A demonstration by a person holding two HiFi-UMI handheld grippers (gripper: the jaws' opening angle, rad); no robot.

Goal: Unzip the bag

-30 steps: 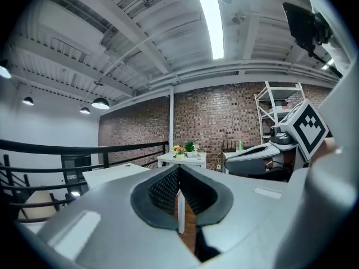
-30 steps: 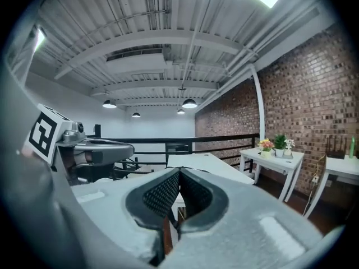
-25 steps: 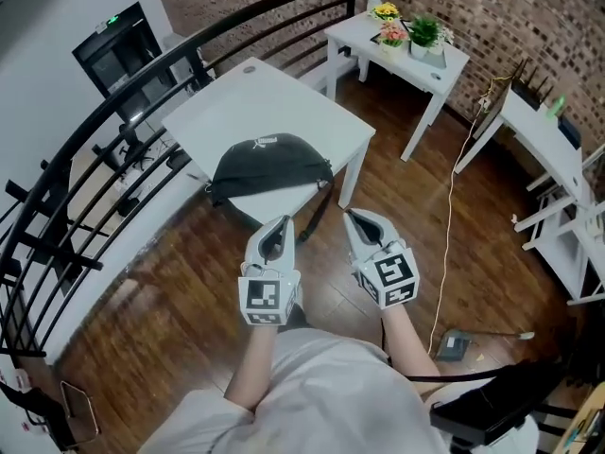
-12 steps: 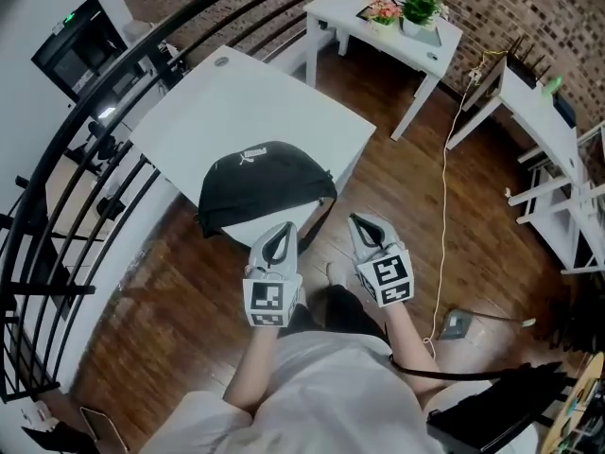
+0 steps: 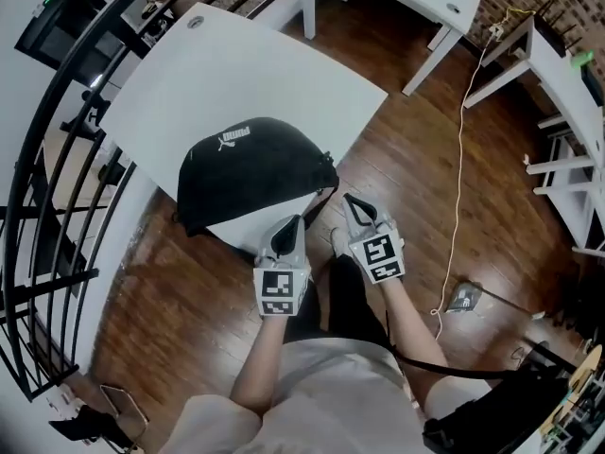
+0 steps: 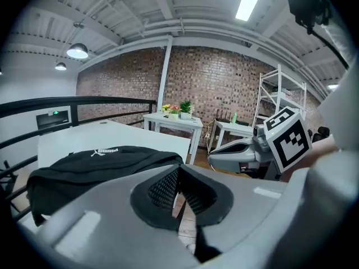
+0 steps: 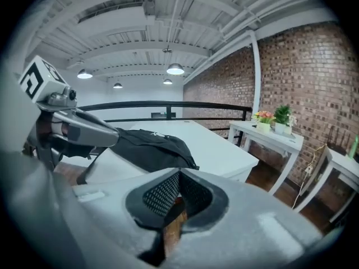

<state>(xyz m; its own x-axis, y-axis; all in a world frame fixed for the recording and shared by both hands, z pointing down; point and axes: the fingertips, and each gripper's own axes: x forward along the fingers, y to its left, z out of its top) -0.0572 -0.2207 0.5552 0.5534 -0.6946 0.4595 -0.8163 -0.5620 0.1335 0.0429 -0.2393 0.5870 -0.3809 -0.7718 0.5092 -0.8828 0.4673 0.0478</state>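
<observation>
Both tools are pressed together with nothing between them. The left tool [image 5: 287, 230] and right tool [image 5: 357, 206] hang side by side, short of the worktop [image 5: 265, 64]. The bag [image 5: 248, 168] lies just ahead of them, slightly to the left tool's side, at the worktop's near edge and untouched. Its zip pull cannot be made out. My judgement is to spread 1 tool and pin the fabric beside the zip's end. Then pinch the pull with the other and draw along the zip's curve, not upward, so the bag does not slide.

bag [image 5: 250, 173] on table [image 5: 236, 74] edge | left gripper [image 5: 288, 227], right gripper [image 5: 355, 204] before bag
</observation>
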